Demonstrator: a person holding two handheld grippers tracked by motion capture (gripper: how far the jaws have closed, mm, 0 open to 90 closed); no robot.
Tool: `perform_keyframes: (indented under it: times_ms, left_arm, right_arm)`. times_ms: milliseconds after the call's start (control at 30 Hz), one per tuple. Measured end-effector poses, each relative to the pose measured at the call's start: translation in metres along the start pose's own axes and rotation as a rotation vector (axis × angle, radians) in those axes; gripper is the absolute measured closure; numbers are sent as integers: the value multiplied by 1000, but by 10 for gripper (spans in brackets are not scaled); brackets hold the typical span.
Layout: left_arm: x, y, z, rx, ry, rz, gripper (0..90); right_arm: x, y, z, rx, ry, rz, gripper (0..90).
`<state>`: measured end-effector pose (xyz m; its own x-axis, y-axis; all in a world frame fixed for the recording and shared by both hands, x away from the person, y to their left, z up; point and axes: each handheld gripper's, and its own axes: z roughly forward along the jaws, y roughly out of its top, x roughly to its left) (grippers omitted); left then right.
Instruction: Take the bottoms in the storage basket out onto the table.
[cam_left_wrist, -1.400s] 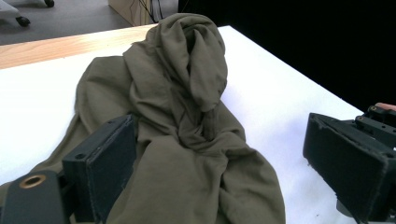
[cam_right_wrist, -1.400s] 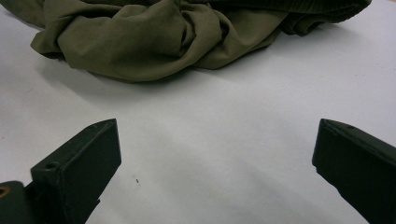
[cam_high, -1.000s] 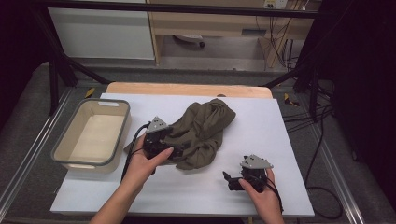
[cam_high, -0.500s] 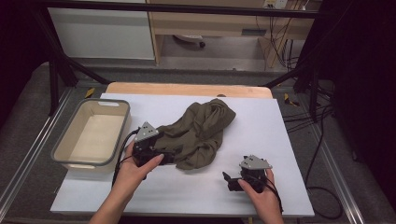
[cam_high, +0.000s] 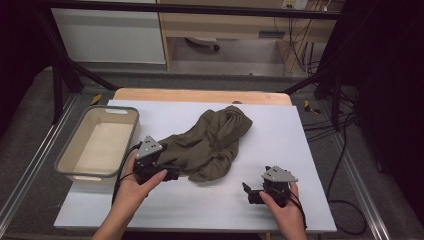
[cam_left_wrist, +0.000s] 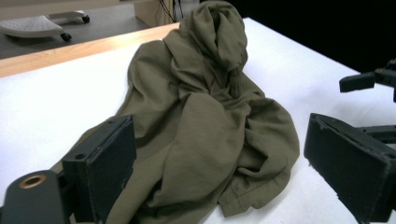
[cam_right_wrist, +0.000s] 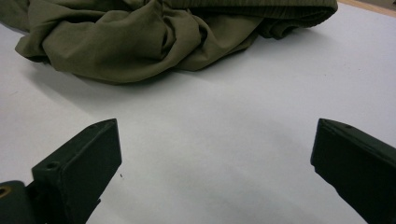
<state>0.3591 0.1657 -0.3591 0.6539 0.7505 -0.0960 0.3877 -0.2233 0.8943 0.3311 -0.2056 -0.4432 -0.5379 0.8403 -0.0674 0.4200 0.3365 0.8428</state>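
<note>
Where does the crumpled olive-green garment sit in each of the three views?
High view: the olive-green garment lies mid-table, right of the beige bin.
Left gripper view: it runs from top centre down between the left gripper fingers.
Right gripper view: it lies along the top edge, beyond the open right gripper.
Shared landmark: the white table.

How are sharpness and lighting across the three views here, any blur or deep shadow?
High view: evenly lit white table, dark surroundings, slightly soft. Left gripper view: olive cloth sharp, near jaws of the left gripper a little soft. Right gripper view: cloth casts a soft shadow on the table; no glare.
</note>
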Motion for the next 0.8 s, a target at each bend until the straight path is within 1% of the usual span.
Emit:
perform_keyframes:
  times_ms: [33,133,233,267,400,500,800]
  left_arm:
    - [1,0,-5,-1,5,2,89]
    - [3,0,-9,3,12,3,89]
    - [10,1,-17,-8,26,-14,90]
    - [10,1,-17,-8,26,-14,90]
    - [20,2,-27,-12,51,-19,89]
    - [27,3,-34,-20,65,-39,89]
    - [43,6,-55,-33,103,-54,89]
  right_arm:
    - [-1,0,-2,-6,0,3,38]
    - [-2,0,-2,-6,0,6,38]
    - [-3,0,-3,-5,-5,8,37]
    - [-3,0,-3,-5,-5,8,37]
    - [-4,0,-4,-7,-9,12,34]
    - [-5,-1,-4,-9,-13,9,34]
    - [-7,-1,-6,-19,-17,19,30]
